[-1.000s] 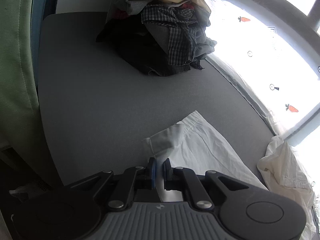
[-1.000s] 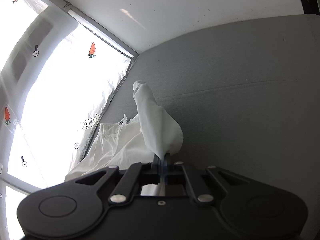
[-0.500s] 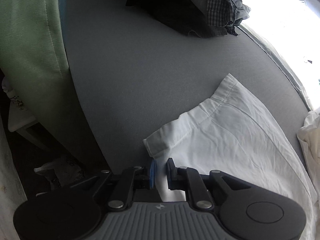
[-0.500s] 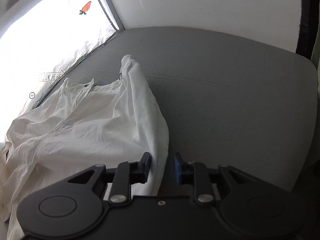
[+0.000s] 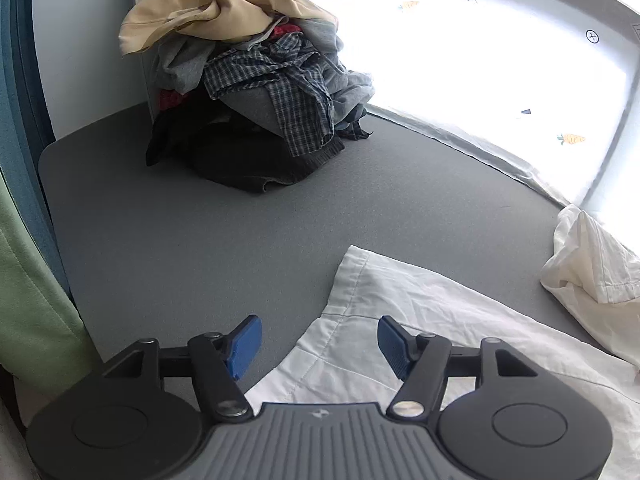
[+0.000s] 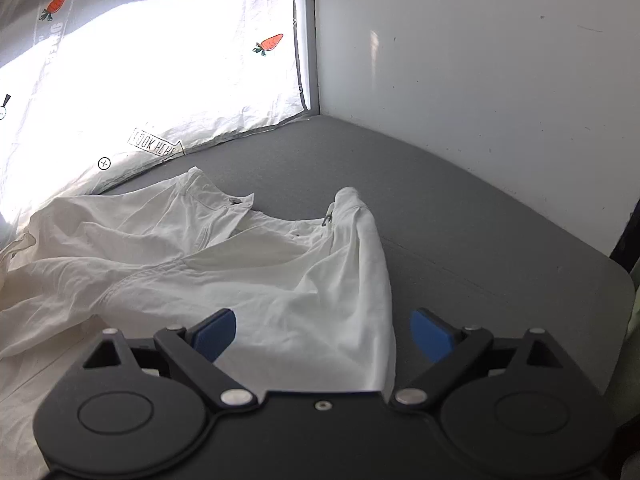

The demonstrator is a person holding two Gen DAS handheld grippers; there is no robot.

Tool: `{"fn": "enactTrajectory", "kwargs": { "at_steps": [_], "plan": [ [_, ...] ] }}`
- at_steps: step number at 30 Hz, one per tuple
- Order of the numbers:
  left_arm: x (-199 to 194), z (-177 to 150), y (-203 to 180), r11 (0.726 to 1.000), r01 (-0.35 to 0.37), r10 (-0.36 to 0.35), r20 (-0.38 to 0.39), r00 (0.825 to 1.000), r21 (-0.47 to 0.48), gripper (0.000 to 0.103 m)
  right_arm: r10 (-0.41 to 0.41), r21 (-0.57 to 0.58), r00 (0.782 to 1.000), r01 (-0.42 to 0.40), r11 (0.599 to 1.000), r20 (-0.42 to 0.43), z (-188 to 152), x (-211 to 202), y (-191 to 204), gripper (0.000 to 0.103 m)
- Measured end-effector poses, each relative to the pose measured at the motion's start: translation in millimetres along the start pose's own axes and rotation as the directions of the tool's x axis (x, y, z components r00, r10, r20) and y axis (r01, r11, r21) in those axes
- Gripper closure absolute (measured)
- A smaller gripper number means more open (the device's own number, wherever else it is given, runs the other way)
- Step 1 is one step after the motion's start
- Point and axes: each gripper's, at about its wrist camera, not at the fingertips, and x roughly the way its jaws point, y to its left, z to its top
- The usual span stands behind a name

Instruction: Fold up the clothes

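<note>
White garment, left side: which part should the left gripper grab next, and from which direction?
Probably the stitched hem corner of the white garment, coming in from the bare grey surface on the left. That corner lies flat with its edge exposed and nothing on top. The left gripper is opening with cloth under it, its pads off the cloth.

A white garment (image 6: 280, 280) lies on the grey tabletop (image 5: 240, 240), the far pile (image 5: 248, 80) mixes tan, grey, red, black and blue-checked cloth, and the white curtain (image 6: 160, 80) carries orange carrots.
</note>
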Motion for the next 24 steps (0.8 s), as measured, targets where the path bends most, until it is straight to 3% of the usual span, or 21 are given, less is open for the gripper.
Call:
{"fn": "enactTrajectory", "kwargs": {
  "at_steps": [2,6,10,18,24],
  "plan": [
    [6,-3,-18,0.999,0.038,-0.037,-0.020,0.999,0.032,0.037,0.064,-0.042,0.998,-0.064,0.997,-0.019,-4,2,16,0.007],
    [14,-9,-51,0.986,0.116,-0.110,-0.049,0.993,0.124,0.035,0.115,-0.119,0.991,-0.122,0.985,-0.061,-14,15,53,0.005],
    [24,-9,-76,0.971,0.146,-0.137,-0.057,0.989,0.191,0.032,0.154,-0.143,0.983,-0.168,0.975,-0.100,-21,31,79,0.004],
    [54,8,-112,0.946,0.184,-0.175,-0.057,0.983,0.267,0.031,0.153,-0.154,0.979,-0.173,0.973,-0.137,-24,73,111,0.002],
    [87,24,-153,0.899,0.233,-0.212,-0.097,0.972,0.371,0.030,0.097,-0.154,0.987,-0.117,0.981,-0.131,-35,104,128,0.000]
  ]
}}
